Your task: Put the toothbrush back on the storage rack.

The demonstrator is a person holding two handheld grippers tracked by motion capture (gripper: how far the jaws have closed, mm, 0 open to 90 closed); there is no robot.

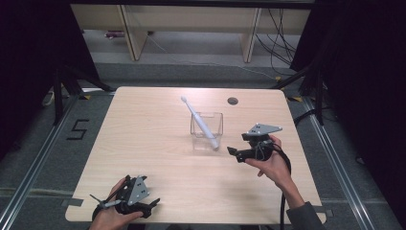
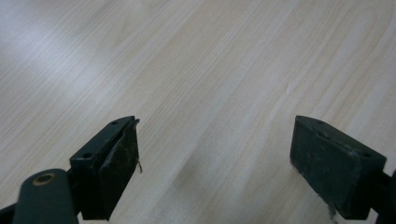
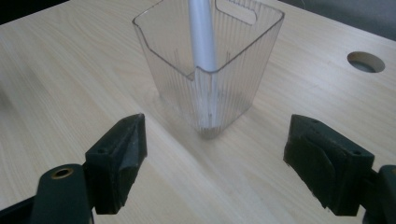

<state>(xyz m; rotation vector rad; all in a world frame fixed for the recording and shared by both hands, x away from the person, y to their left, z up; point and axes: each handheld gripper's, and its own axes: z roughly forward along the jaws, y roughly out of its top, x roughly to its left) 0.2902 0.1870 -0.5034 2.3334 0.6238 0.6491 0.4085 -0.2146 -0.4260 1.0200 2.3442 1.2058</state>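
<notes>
You have one bench (image 1: 143, 143) in front of you. On it stands one clear ribbed container (image 1: 207, 125), right of centre, and in it leans one white toothbrush (image 1: 198, 120). One round cable hole (image 1: 232, 101) sits at the far right of the bench. You hold two grippers: one left gripper (image 1: 154, 203) near you, one right gripper (image 1: 231, 152) beside the container, each with two black fingers (image 3: 116, 158).

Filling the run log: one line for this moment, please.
white toothbrush: leaning in clear plastic cup | right gripper: open, empty, beside cup | left gripper: open, empty
</notes>
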